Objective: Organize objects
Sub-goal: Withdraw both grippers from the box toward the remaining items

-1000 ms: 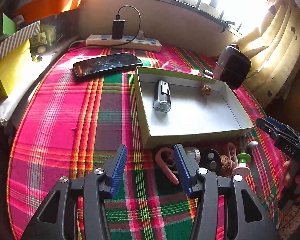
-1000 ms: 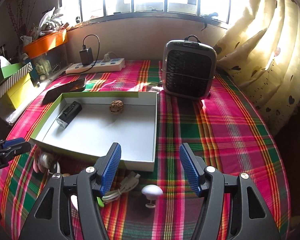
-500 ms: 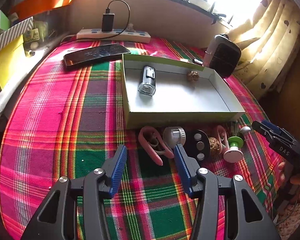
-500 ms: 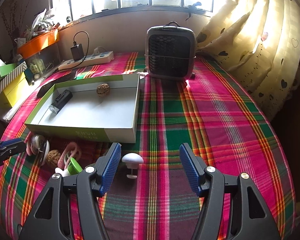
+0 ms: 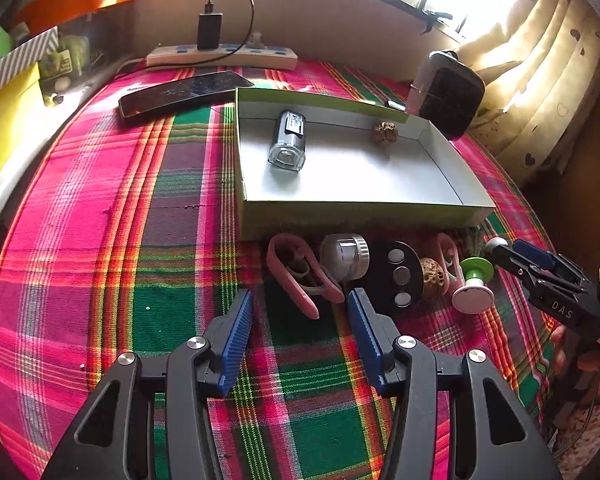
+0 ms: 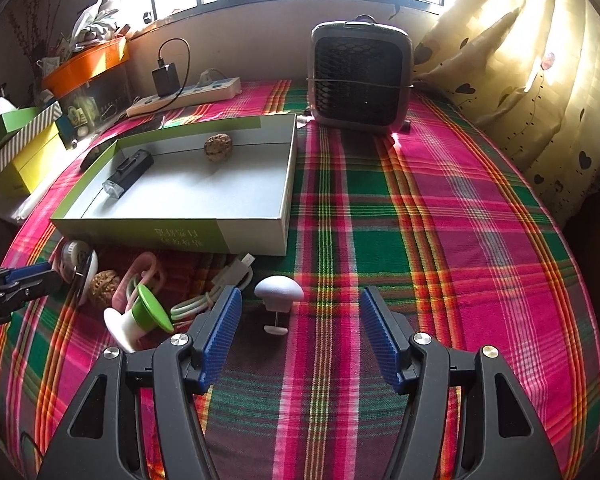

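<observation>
A shallow green-and-white box (image 5: 440, 148) (image 6: 260, 228) lies on the plaid cloth and holds a small flashlight (image 5: 287, 146) (image 6: 126, 174) and a walnut (image 5: 384, 132) (image 6: 218, 147). Small items lie in a row before its near wall: a pink clip (image 5: 300, 276), a round white case (image 5: 346, 256), a black oval disc (image 5: 398, 276), a second walnut (image 5: 432, 282) (image 6: 104, 282), a green-and-white spool (image 5: 474, 280) (image 6: 140, 316), a white cable (image 6: 220, 288), a white mushroom-shaped piece (image 6: 278, 294). My left gripper (image 5: 300, 336) is open, just short of the pink clip. My right gripper (image 6: 300, 336) is open beside the mushroom piece.
A small heater (image 6: 360, 80) stands behind the box at the right. A phone (image 5: 184, 94) and a power strip (image 5: 224, 56) with a charger lie at the back. Boxes (image 5: 4, 108) and an orange tray (image 6: 86, 66) line the left side. Curtains (image 6: 520, 60) hang at the right.
Both grippers have drawn back from the box, so the row of small items before it shows more fully. Both stay open and empty. Nothing on the cloth has moved.
</observation>
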The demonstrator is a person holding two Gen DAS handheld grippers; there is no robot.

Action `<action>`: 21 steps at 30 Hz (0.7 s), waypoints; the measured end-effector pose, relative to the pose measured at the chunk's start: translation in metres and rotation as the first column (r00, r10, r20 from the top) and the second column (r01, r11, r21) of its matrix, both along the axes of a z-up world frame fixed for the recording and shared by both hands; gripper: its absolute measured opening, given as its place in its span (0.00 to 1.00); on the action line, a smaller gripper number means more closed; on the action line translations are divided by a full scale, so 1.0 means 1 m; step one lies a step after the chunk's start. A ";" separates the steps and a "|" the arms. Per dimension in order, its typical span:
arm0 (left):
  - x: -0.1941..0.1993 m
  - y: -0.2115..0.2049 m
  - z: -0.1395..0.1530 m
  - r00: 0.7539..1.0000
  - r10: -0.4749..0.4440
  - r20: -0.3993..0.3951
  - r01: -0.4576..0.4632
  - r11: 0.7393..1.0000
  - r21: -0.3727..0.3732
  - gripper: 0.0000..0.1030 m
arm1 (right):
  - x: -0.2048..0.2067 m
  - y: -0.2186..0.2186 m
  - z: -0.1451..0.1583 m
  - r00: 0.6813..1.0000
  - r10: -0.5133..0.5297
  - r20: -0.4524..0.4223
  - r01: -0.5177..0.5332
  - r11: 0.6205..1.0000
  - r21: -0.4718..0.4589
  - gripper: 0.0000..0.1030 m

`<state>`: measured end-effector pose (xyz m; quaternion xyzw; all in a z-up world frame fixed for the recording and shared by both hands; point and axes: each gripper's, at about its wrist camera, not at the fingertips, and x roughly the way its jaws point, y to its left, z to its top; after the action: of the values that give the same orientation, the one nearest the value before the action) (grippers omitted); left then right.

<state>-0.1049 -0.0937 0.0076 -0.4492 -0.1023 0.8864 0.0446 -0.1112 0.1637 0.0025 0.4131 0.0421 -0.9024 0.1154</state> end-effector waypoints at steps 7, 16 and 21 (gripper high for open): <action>0.000 -0.015 0.001 0.999 0.044 0.010 -0.044 0.998 -0.039 0.47 | -0.006 -0.001 -0.004 1.000 -0.004 0.017 0.004 1.000 0.022 0.60; 0.003 -0.034 0.001 0.996 0.092 0.011 -0.092 0.995 -0.037 0.47 | -0.007 -0.001 -0.005 1.000 -0.001 0.028 0.000 1.000 0.030 0.60; 0.008 -0.030 0.003 0.999 0.046 -0.007 -0.046 0.999 0.007 0.47 | -0.009 -0.003 -0.008 0.999 0.007 0.043 -0.009 0.999 0.034 0.60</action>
<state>-0.0973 -0.1232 0.0110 -0.4435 -0.1155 0.8884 0.0261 -0.1205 0.1608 -0.0050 0.4340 0.0564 -0.8920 0.1128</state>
